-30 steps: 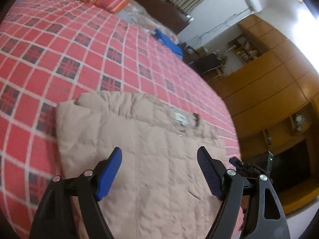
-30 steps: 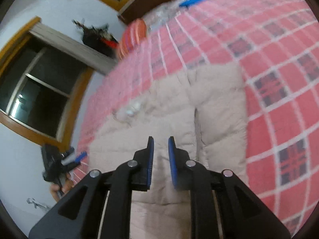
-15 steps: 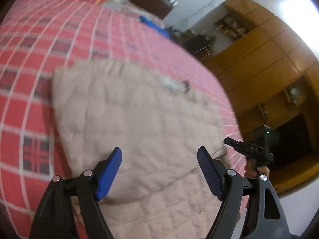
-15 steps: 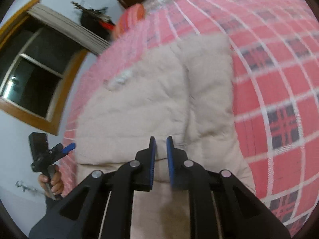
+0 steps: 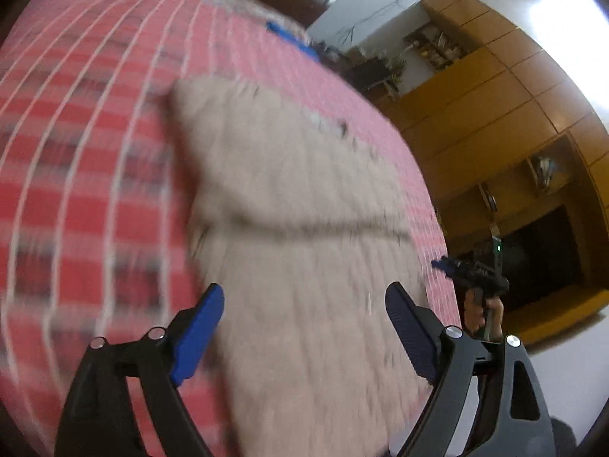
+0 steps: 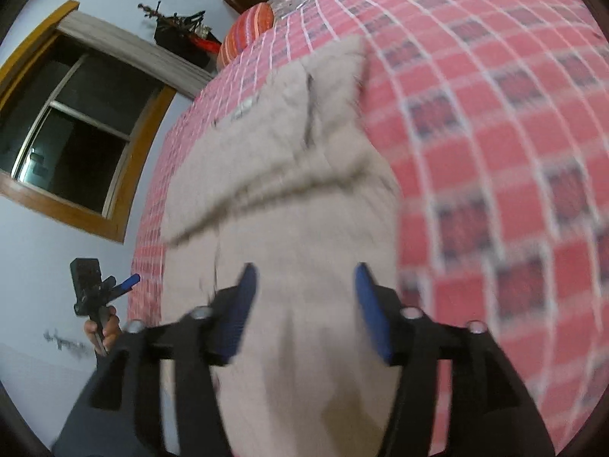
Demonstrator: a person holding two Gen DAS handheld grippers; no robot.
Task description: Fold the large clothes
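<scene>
Beige quilted jacket [image 5: 304, 228] is seen folded across mid-frame on the red checked bed [image 5: 76, 152]. Left claw [image 5: 304, 327] and right claw [image 6: 302, 304] are both held apart above it at lower centre, gripping nothing.

Bed [image 6: 495, 122] w/ red checked cover lies bare on both sides of the beige jacket [image 6: 297, 175]. Only obstacles: striped pillow [image 6: 247, 34] & blue item [image 5: 293, 40] at far end.

A bed [image 5: 76, 175] covered in red plaid is seen. Wooden cabinets [image 5: 495, 122] are set at right. A dark, wood-framed window [image 6: 76, 141] is seen at left.
</scene>
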